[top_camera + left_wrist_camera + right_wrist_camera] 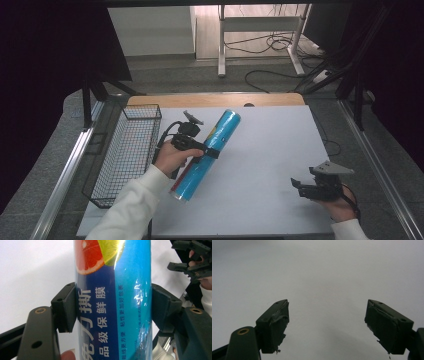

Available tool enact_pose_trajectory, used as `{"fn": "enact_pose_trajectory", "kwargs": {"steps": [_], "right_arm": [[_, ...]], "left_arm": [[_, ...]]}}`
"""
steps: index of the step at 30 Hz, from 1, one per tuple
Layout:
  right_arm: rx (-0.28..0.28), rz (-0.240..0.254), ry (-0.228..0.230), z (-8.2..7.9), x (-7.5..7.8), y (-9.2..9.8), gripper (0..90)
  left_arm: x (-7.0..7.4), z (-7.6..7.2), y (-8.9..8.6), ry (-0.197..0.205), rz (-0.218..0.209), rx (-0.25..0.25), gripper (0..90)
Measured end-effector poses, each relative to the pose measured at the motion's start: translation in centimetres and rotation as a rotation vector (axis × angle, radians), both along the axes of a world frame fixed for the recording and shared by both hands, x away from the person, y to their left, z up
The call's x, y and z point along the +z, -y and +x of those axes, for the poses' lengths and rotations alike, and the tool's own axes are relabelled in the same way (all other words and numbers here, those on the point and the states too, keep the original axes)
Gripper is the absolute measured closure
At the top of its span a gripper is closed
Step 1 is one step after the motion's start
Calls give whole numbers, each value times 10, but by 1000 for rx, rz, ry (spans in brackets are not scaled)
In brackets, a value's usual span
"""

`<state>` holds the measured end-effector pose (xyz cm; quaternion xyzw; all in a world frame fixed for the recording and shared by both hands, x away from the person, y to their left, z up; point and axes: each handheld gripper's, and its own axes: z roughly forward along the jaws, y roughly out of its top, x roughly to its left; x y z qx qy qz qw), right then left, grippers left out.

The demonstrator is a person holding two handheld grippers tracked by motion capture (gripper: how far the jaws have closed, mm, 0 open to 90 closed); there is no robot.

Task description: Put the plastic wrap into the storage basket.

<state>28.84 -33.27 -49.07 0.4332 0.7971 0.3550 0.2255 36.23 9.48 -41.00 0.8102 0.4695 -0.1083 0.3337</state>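
White table (260,165), wire basket (127,155) on it

Count, tabletop: one blue cling-film roll (207,152), printed with citrus slices and white lettering. One black wire basket (125,152). One white table mat (260,170). Two handheld grippers: left gripper (212,153), right gripper (300,186). Two hands, one per gripper. Beyond the table: one white desk frame (260,37), several loose floor cables, number not countable.

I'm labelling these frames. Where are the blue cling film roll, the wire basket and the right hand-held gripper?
blue cling film roll (216,139), high view, upper half of the tube.
wire basket (141,106), high view, far rim.
right hand-held gripper (298,185), high view, between its fingertips.
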Motion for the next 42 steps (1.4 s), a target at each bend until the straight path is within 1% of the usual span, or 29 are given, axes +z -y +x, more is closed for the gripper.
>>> {"fn": "enact_pose_trajectory", "kwargs": {"steps": [2, 3, 4, 5, 6, 7, 8, 10, 11, 12, 14, 15, 16, 19, 21, 22, 29, 30, 31, 38, 39, 42], "right_arm": [[1, -1, 0, 0, 0, 0, 202], [1, -1, 1, 0, 1, 0, 201], [1, -3, 3, -1, 1, 0, 202], [1, -3, 3, -1, 1, 0, 201], [1, -3, 4, -1, 1, 0, 201], [0, -5, 5, 0, 1, 0, 201], [0, -5, 5, 0, 1, 0, 201], [-1, -5, 3, 0, 1, 0, 202], [-1, -7, 2, 0, 1, 0, 201], [-1, -8, 2, 0, 1, 0, 202], [0, -9, 3, 0, 1, 0, 202], [1, -10, 4, 0, 1, 0, 202], [1, -11, 4, 0, 1, 0, 201], [-1, -12, 1, 0, 0, 0, 201], [-1, -12, 1, 0, 0, 0, 201], [-1, -12, 2, 0, 0, 0, 201], [0, -11, 7, 0, 1, 0, 201], [0, -11, 7, 0, 1, 0, 201], [2, -11, 8, 0, 1, 0, 201], [3, -12, 5, 0, 1, 0, 200], [3, -12, 5, 0, 1, 0, 200], [2, -13, 5, 1, 1, 0, 200]], "left_arm": [[2, 0, -6, 2, -4, 10, 316], [6, 0, -14, 5, -4, 14, 316], [6, 0, -14, 5, -4, 14, 317], [9, -1, -20, 9, -8, 30, 317], [9, -1, -20, 9, -8, 30, 317], [14, -1, -29, 14, -7, 41, 316], [14, -1, -29, 14, -7, 41, 317], [16, -2, -35, 20, -5, 55, 317], [19, -1, -42, 24, -8, 67, 317], [19, -1, -42, 24, -8, 67, 317], [22, -1, -50, 28, -8, 81, 317], [22, -1, -52, 25, -11, 92, 317], [22, -1, -52, 25, -11, 92, 317], [25, -1, -61, 31, -9, 103, 317], [26, -1, -63, 32, -8, 107, 317], [27, -1, -65, 33, -11, 118, 317], [33, 0, -82, 41, 1, 154, 317], [33, 0, -82, 41, 1, 154, 317], [34, 0, -86, 41, 0, 165, 317], [35, 0, -98, 42, 8, 187, 317], [36, 0, -102, 43, 11, 200, 317], [37, 0, -106, 45, 11, 210, 317]]}}
